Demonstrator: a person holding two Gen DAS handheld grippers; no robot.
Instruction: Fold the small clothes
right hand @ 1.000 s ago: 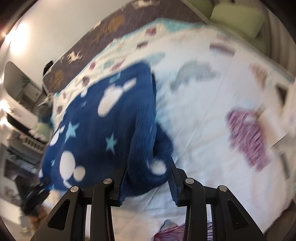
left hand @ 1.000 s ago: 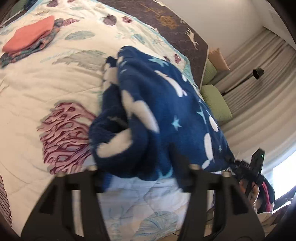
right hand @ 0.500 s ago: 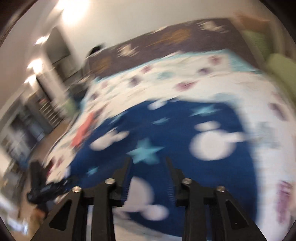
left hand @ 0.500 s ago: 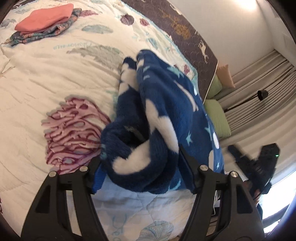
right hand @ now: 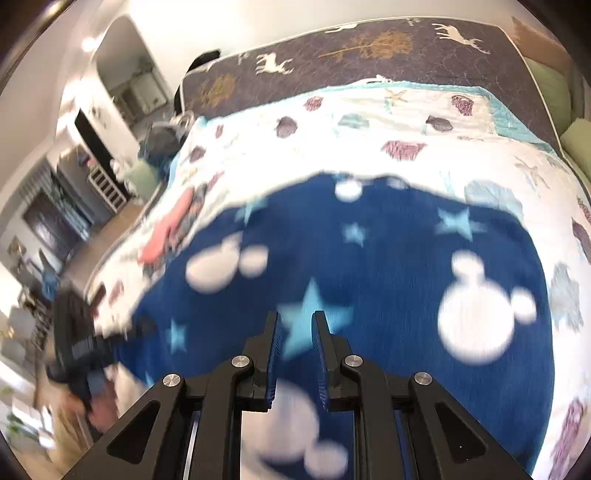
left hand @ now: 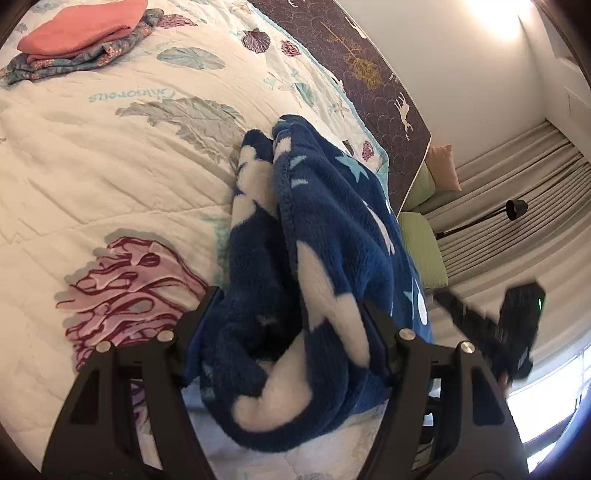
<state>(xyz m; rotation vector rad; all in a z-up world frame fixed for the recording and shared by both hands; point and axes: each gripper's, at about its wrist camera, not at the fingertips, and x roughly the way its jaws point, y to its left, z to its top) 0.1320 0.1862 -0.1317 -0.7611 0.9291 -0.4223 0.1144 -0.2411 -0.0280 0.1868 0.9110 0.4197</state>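
Observation:
A dark blue fleece garment (left hand: 332, 229) with white blobs and pale blue stars lies on the quilted bed (left hand: 110, 166). One end of it is bunched up between the fingers of my left gripper (left hand: 290, 314), whose pads press on the bunch from both sides. In the right wrist view the same fleece (right hand: 388, 266) lies spread flat. My right gripper (right hand: 295, 325) hovers over it. Its jaws are closing, with a narrow gap and no cloth between them. It shows as a dark blur (left hand: 509, 332) at the right of the left wrist view.
A folded coral garment on a patterned one (left hand: 81, 26) lies at the bed's far corner. A dark headboard panel (left hand: 369, 66) runs along the bed's far side, with green cushions (left hand: 421, 243), a black lamp (left hand: 515, 208) and curtains beyond it.
My right gripper let go of the fold it held, swung across over the flat fleece and narrowed its jaws. My left gripper moved closer in around the bunched end.

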